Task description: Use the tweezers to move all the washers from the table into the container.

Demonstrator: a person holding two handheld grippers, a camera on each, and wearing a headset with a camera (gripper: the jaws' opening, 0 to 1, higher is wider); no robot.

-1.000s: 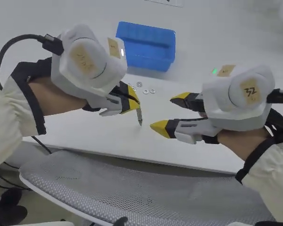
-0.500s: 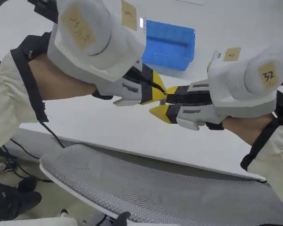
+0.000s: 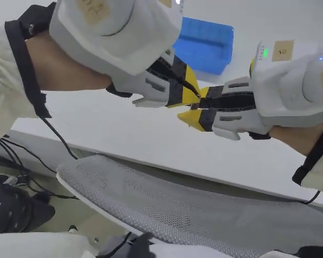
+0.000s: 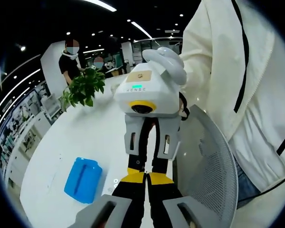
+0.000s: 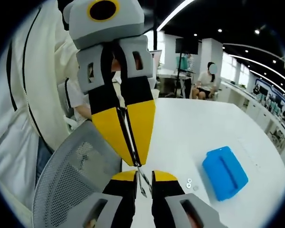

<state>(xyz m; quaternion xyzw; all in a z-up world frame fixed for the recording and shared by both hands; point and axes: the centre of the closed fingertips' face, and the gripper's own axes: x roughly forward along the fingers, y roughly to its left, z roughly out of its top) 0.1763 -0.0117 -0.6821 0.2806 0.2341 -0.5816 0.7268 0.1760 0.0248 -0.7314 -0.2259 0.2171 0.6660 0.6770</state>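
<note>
Your left gripper (image 3: pixel 195 95) stays clamped on the tweezers (image 5: pixel 142 186); your right gripper (image 3: pixel 198 109), wide open and apart a second ago, now meets it tip to tip, jaws narrowed around the tweezers' points; whether they pinch, you cannot tell; the washers (image 5: pixel 189 182) lie on the table (image 5: pixel 180 137) just beside the blue container (image 5: pixel 224 172).

White table (image 3: pixel 124 134), grey mesh chair (image 3: pixel 177 199), ceiling light strips (image 4: pixel 141 29), potted plant (image 4: pixel 83 88)
</note>
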